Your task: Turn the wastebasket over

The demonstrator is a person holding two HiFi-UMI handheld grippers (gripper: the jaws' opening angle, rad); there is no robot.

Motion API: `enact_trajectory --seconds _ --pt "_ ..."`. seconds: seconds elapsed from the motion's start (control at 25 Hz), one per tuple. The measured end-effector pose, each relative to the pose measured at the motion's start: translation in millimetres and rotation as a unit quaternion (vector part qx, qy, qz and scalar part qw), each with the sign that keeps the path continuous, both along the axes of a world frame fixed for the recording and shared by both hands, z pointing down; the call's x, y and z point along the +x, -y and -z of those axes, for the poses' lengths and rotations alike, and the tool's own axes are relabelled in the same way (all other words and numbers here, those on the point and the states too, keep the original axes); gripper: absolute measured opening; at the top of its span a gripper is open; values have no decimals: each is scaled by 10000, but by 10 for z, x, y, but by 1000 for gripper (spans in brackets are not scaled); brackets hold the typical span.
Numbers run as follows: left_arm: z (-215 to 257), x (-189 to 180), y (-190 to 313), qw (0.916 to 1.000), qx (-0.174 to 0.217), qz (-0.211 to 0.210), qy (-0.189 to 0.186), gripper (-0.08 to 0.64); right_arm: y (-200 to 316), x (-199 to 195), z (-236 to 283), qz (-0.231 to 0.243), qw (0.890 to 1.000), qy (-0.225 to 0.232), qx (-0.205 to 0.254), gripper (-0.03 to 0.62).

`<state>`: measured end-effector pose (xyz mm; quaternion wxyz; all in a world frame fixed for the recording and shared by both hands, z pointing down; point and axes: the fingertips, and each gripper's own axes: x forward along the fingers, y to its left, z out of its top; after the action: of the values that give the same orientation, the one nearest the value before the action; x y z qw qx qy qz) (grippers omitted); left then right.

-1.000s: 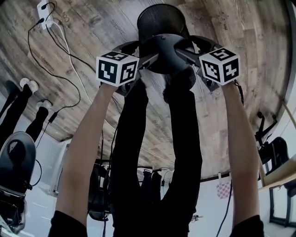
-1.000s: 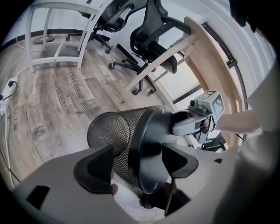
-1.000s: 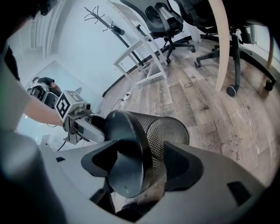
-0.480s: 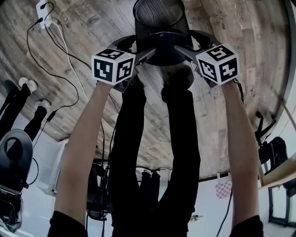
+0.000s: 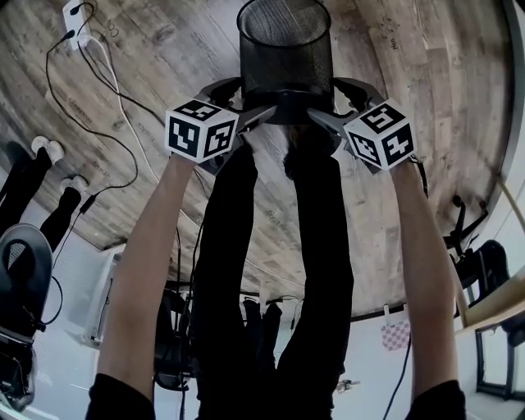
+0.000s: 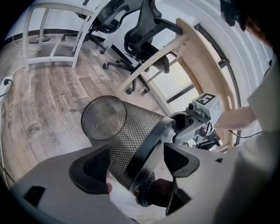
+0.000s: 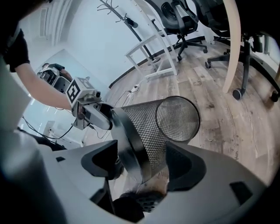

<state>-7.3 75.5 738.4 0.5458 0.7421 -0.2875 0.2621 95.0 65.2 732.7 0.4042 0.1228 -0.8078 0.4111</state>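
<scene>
**Item:** mesh wastebasket (image 5: pixel 285 57), dead ahead at 12 o'clock. Its long axis runs 6 to 12, with the rim (image 5: pixel 287 115) toward me and the closed base away.

**My left gripper** (image 6: pixel 135 164): at the rim's 9 o'clock. Jaws just opened wide, rim between them, unpinched.

**My right gripper** (image 7: pixel 142 162): at 3 o'clock, jaws likewise spread astride the rim.

Both are equally near.

I read the wastebasket (image 5: pixel 285 49) as black wire mesh with a solid glossy black rim band. Floor (image 5: pixel 164 66): grey-brown wood-grain planks. Marker cubes (image 5: pixel 201 130): white with black square codes. Left gripper (image 6: pixel 135 164) and right gripper (image 7: pixel 142 164): light grey, with black pads (image 6: pixel 89 168). Trousers (image 5: pixel 279 271) black. Power strip (image 5: pixel 75 15) white. Office chairs (image 6: pixel 144 30) black.
</scene>
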Motion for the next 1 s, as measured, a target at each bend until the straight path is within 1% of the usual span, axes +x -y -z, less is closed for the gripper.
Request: enact_trajectory --seconds 0.12,0.24,0.32,0.4,0.48,0.6,0.84,1.0 --pt "-12 44 -130 9998 -121 -169 -42 386 -97 18 9 14 9998 52 -172 337" --pt "-34 52 -328 9987 -282 -423 -57 389 -218 3 2 216 9991 21 -357 337" --pt "-59 86 -453 9978 -362 -551 -49 389 -297 18 -42 344 9986 -84 -400 337" --pt "-106 144 -546 9976 -399 -569 -4 388 -346 49 -110 357 9985 -194 -377 337" --pt "-180 179 -613 9979 -404 -498 88 388 -394 68 -184 372 9985 -257 -310 337" --pt "-293 163 -655 9981 -274 -478 268 388 -483 63 -294 459 9982 -299 -223 337" --pt "-417 146 -702 9959 2 -772 481 388 -578 64 -418 351 9990 -286 24 337" --pt "-506 152 -764 9937 88 -913 644 388 -655 75 -517 414 9984 -346 166 337"
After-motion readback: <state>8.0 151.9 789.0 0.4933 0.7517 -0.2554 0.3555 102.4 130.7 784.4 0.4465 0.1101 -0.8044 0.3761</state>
